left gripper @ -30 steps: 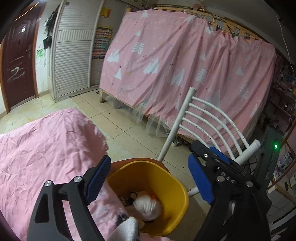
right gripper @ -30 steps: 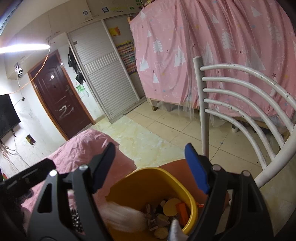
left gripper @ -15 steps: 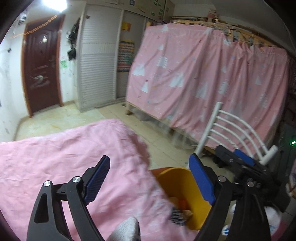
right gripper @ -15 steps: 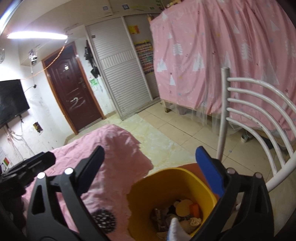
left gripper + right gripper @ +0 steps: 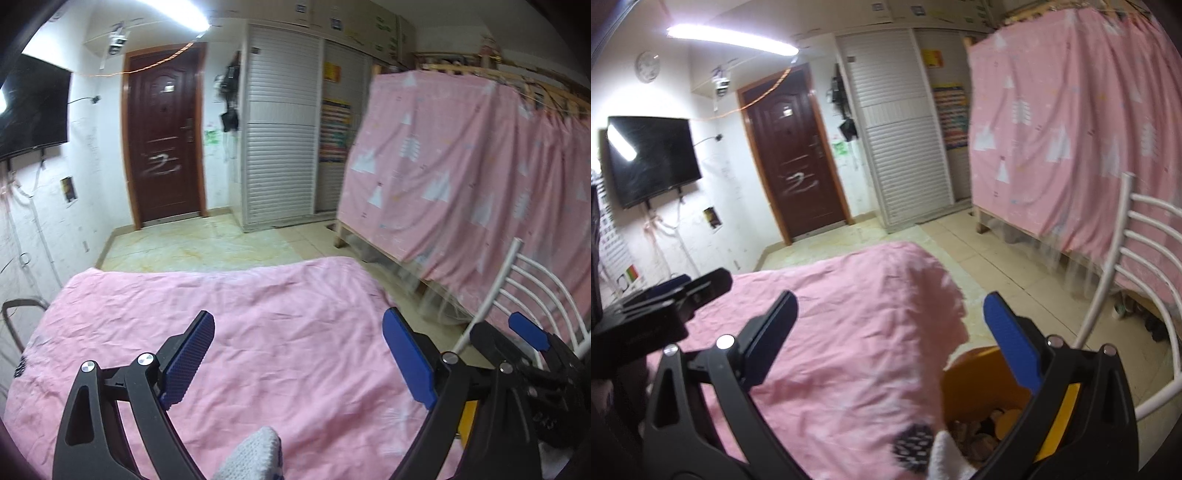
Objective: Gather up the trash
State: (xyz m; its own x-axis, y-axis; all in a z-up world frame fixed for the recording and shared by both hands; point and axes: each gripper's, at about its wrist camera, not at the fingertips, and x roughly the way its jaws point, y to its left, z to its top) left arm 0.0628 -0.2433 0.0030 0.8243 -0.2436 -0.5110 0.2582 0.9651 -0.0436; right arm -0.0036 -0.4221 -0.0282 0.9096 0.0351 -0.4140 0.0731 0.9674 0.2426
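A yellow trash bin (image 5: 982, 384) stands off the right edge of the pink-covered table (image 5: 849, 332), with scraps of trash (image 5: 993, 424) inside. In the left wrist view only a sliver of the bin (image 5: 466, 421) shows behind the right finger. My left gripper (image 5: 295, 362) is open and empty above the pink cloth (image 5: 258, 314). My right gripper (image 5: 890, 332) is open and empty, over the table's right edge and the bin. Each gripper shows in the other's view: the right gripper (image 5: 524, 354) at the right, the left gripper (image 5: 665, 295) at the left.
A white metal chair (image 5: 1137, 266) stands right of the bin. A pink curtain (image 5: 480, 177) hangs over the bunk bed behind. A dark door (image 5: 164, 136), a white shutter cabinet (image 5: 280, 140) and a wall TV (image 5: 652, 158) are at the back. A dark patterned patch (image 5: 912, 445) lies on the cloth.
Both grippers have lifted and swung left, away from the bin and over the pink table. The white wad that the left wrist view showed in the bin is out of view.
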